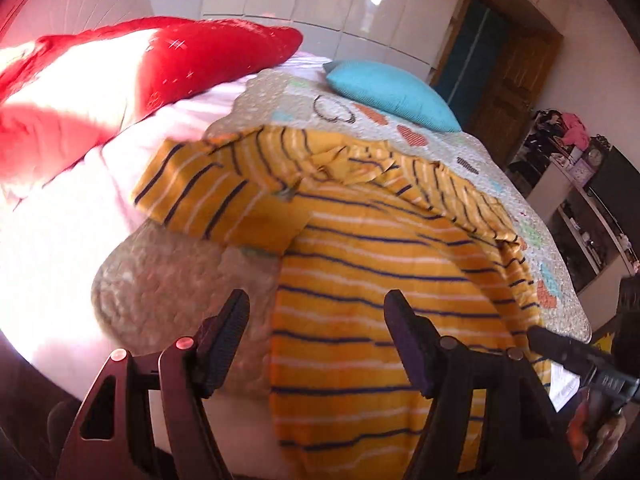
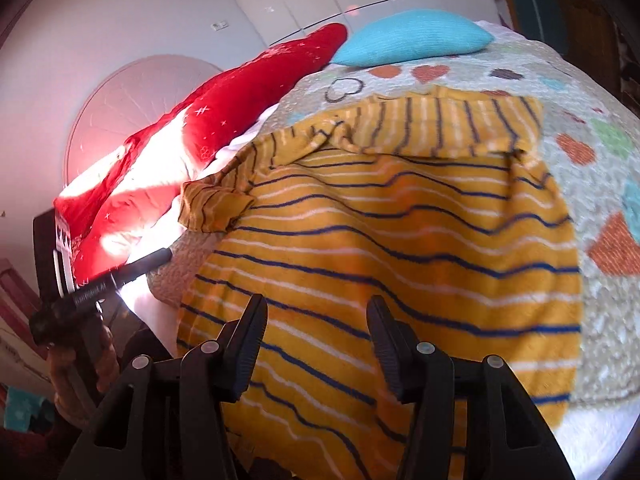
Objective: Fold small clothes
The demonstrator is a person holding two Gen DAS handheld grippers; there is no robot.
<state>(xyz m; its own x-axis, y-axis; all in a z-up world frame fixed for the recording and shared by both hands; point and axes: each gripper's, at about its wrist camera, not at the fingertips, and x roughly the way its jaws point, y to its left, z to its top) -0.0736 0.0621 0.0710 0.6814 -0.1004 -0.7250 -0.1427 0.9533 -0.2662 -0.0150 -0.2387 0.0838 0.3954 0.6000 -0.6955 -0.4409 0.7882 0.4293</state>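
Mustard striped shirt [image 1: 360, 280], navy/white stripes, flat on quilt, sleeves out.

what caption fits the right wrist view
Open right gripper poised over a yellow striped shirt spread on a heart-patterned quilt.

Harsh sunlight from left blows out red pillow [image 1: 140, 72]; fisheye edges warped, dark; slight motion blur.

Count: one striped shirt [image 1: 360, 280] [image 2: 400, 248]. One quilt [image 1: 472, 168] [image 2: 592, 184]. One blue pillow [image 1: 392, 92] [image 2: 408, 38]. One red blanket [image 1: 168, 68] [image 2: 224, 128]. Two grippers: left [image 1: 316, 308], right [image 2: 318, 312].
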